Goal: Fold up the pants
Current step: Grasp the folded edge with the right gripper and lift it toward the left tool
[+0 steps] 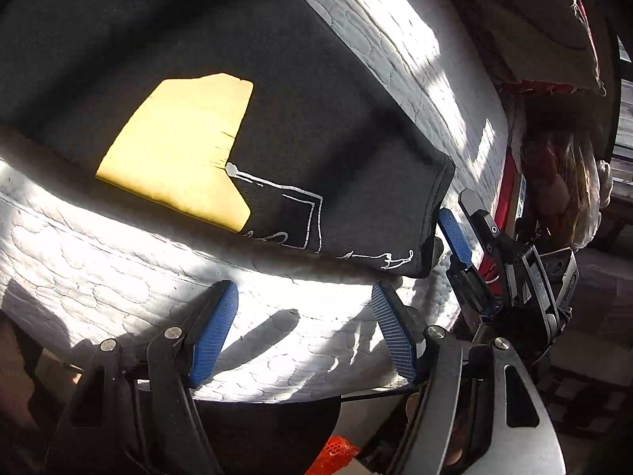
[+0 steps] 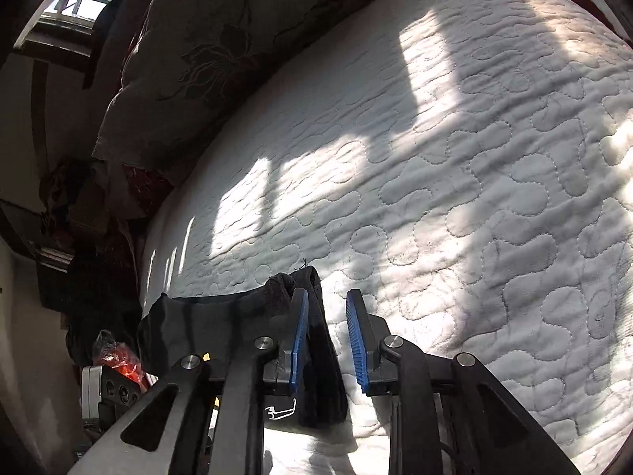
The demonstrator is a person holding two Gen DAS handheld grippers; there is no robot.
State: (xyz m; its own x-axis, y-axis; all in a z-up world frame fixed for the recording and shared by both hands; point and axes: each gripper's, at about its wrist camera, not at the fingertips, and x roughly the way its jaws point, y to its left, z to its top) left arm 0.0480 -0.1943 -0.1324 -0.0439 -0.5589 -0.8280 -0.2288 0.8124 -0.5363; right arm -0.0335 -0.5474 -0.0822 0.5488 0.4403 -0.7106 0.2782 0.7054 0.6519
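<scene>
in the left wrist view the dark pants [image 1: 245, 91] lie flat across the white quilted mattress [image 1: 118, 277], a yellow patch [image 1: 178, 146] and thin white line print facing up. the hem end sits near the mattress edge. the left gripper [image 1: 304, 332] hovers just short of that lower edge with its blue pads [image 1: 213, 332] spread wide and nothing between them. the right gripper [image 1: 459, 237] shows at the hem corner, but whether it has cloth in its grasp cannot be told from here.

in the right wrist view the right gripper [image 2: 327, 340] has its jaws apart, and a bunched fold of the dark pants [image 2: 237, 316] lies against the inner face of the left pad [image 2: 298, 340]; the other pad stands clear of the cloth, so it is not pinching yet. a brown patterned quilt [image 2: 205, 47] is heaped at the far side of the mattress [image 2: 455, 182].

the step in hand looks like taking the hem end for a lengthwise fold. to do it well, the right gripper should close on all layers at the corner, not just the top one, and the left should slide under the near edge at a matching spot before closing. lifting both together and level should keep the cloth from twisting.
</scene>
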